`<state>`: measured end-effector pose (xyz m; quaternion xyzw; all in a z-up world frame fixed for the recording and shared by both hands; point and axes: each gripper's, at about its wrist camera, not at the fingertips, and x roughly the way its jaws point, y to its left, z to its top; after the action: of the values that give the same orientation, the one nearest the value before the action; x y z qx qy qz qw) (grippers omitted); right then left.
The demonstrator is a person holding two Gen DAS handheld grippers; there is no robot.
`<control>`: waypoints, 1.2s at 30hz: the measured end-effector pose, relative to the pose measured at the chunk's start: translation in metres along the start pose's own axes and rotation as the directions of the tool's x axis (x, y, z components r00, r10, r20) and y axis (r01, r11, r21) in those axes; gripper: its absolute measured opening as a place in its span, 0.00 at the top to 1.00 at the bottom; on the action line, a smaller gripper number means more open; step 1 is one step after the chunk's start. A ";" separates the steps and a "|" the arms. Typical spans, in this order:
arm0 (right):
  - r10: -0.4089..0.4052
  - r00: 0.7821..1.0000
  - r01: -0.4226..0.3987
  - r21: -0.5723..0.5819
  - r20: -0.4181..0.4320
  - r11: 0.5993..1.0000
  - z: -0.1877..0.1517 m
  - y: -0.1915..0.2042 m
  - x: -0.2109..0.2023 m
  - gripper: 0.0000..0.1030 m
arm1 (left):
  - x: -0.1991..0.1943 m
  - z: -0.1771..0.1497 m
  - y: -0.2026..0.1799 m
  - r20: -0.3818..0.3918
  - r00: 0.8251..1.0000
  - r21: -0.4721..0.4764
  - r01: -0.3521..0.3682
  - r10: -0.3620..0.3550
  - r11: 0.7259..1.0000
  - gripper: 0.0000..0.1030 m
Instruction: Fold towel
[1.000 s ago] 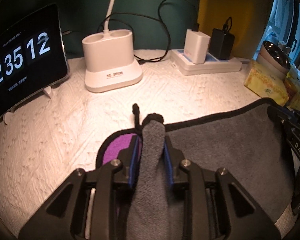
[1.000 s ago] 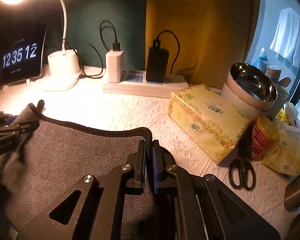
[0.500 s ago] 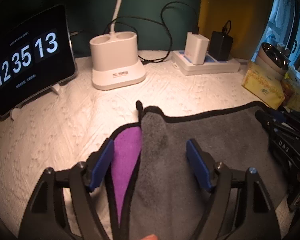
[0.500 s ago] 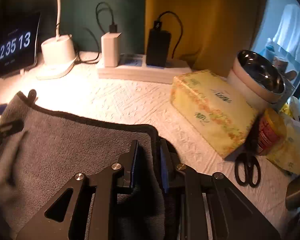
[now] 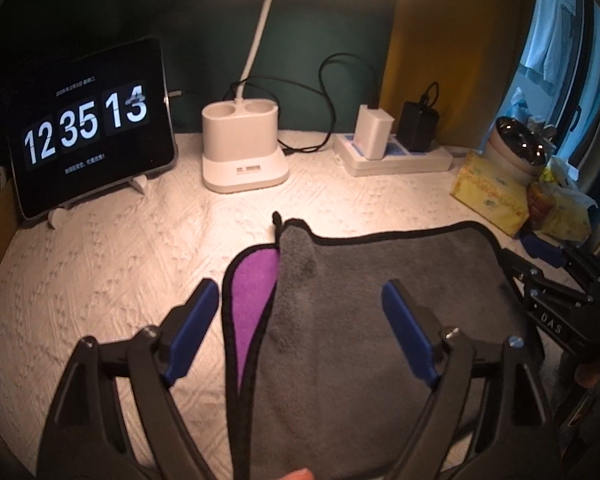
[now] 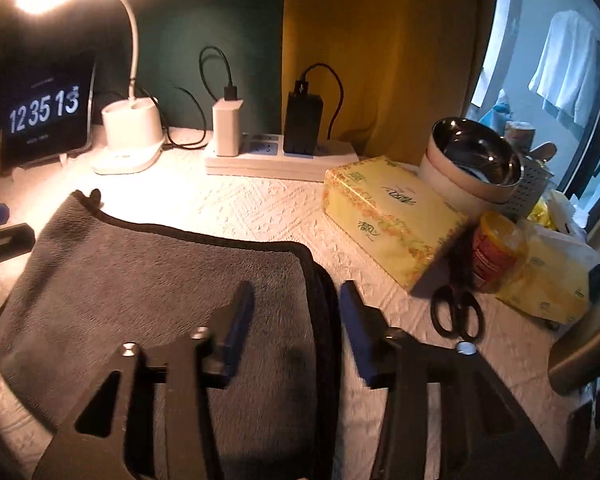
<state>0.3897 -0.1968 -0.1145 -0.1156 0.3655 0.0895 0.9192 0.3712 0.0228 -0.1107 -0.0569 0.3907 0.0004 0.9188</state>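
Note:
A grey towel (image 5: 364, 312) with black trim lies folded on the white textured tablecloth; its purple underside (image 5: 252, 280) shows at the left corner. My left gripper (image 5: 300, 308) is open and empty, its blue pads either side of the towel's left corner. The towel also shows in the right wrist view (image 6: 160, 280). My right gripper (image 6: 296, 312) is open and empty, straddling the towel's right edge. The right gripper also shows in the left wrist view (image 5: 552, 280).
A tablet clock (image 5: 88, 128), white lamp base (image 5: 242, 148) and power strip with chargers (image 5: 392, 152) line the back. A yellow tissue box (image 6: 392, 216), steel bowl (image 6: 472, 160), red-labelled jar (image 6: 496, 252) and scissors (image 6: 456, 312) crowd the right side.
Both grippers let go of the towel corners and opened. The towel dropped flat onto the table. Both grippers drew back and up a little.

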 end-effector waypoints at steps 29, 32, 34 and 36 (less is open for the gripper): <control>0.076 0.991 -0.076 -0.001 0.111 0.997 -0.043 0.018 -0.123 0.51 | -0.136 -0.068 -0.007 0.198 0.980 -0.003 0.017 -0.016 1.000 0.10; 0.078 0.990 -0.079 -0.001 0.121 0.997 -0.049 0.022 -0.135 0.51 | -0.148 -0.077 -0.009 0.216 0.976 0.005 -0.026 0.024 1.000 0.10; 0.081 0.989 -0.081 -0.001 0.126 0.997 -0.052 0.024 -0.141 0.51 | -0.157 -0.083 -0.010 0.235 0.972 0.011 -0.026 0.023 1.000 0.10; 0.081 0.988 -0.082 -0.002 0.134 0.997 -0.056 0.027 -0.149 0.51 | -0.164 -0.089 -0.010 0.255 0.967 0.023 -0.007 0.001 1.000 0.10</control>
<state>0.2395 -0.1990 -0.0549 -0.0924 0.3078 0.1340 0.9374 0.1939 0.0110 -0.0527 -0.0447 0.2694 0.0049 0.9620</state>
